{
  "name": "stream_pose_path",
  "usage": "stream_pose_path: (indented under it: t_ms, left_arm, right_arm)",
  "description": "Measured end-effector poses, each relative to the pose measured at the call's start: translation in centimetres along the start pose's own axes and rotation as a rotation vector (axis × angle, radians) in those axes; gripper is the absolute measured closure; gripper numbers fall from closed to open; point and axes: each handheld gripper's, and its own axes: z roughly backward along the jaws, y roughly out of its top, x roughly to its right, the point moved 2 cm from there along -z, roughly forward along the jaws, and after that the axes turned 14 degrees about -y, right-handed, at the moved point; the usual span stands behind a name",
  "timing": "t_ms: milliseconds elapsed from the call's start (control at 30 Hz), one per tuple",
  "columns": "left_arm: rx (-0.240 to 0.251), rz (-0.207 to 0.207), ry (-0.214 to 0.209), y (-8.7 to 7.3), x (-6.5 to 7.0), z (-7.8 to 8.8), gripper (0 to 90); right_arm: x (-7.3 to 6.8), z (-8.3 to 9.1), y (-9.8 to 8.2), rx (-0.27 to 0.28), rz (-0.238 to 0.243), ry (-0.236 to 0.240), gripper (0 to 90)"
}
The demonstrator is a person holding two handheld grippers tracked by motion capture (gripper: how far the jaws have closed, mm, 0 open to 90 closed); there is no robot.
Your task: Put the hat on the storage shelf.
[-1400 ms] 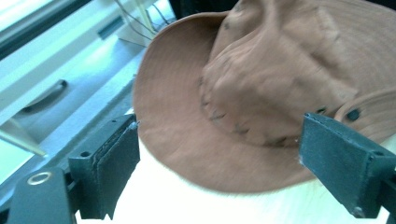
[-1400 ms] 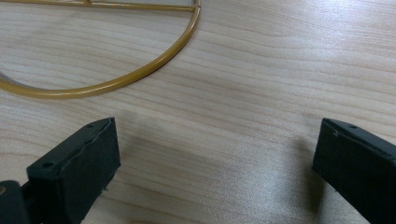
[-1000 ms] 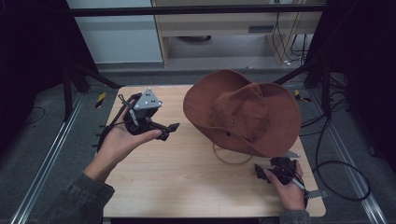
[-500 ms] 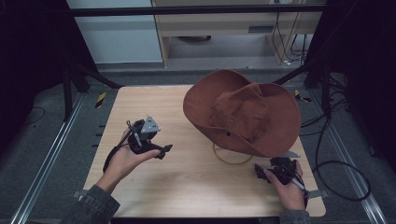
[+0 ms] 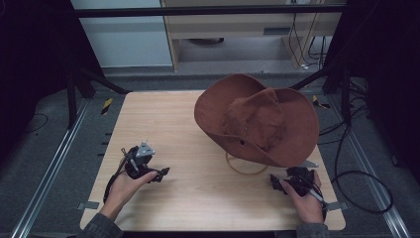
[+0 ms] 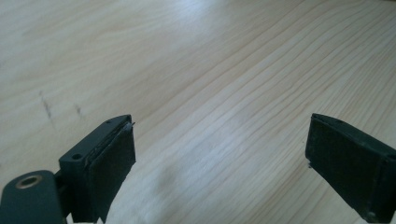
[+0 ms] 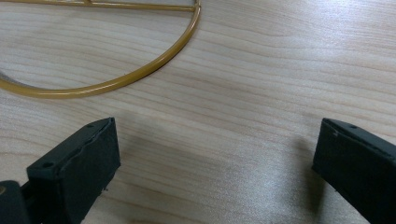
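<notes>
the wide-brimmed brown suede hat (image 5: 257,121) is perching on a thin gold wire stand (image 5: 246,166) at the table's right. the left gripper (image 5: 159,174) is hovering near-left with jaws apart and empty, and the right gripper (image 5: 278,182), also gaping, is waiting just near the stand. the step looks like reaching for the hat, so they should be approaching the brim from both sides without knocking that light stand.

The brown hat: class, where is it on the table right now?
In the high view, the hat sits at the table's far right, perched on a gold wire stand.
</notes>
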Motion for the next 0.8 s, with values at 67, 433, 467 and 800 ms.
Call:
stream_pose_path:
  t_ms: [67, 433, 467, 800]
  left_arm:
    - [-0.009, 0.015, 0.005, -1.0, -0.5, 0.0, 7.8]
    - [-0.016, 0.048, 0.004, -3.9, -1.1, -0.5, 7.0]
    - [-0.015, 0.053, 0.003, -4.1, -1.1, -0.7, 6.8]
    - [0.022, 0.017, 0.002, -4.8, -1.1, -0.9, 2.2]
  right_arm:
    - [0.0, 0.0, 0.0, 0.0, -0.001, 0.0, 0.7]
    - [0.2, 0.0, 0.0, 0.01, 0.021, -0.002, 0.7]
    - [0.2, 0.0, 0.0, 0.01, 0.021, -0.002, 0.7]
    - [0.1, -0.1, 0.0, 0.01, 0.021, -0.004, 0.6]
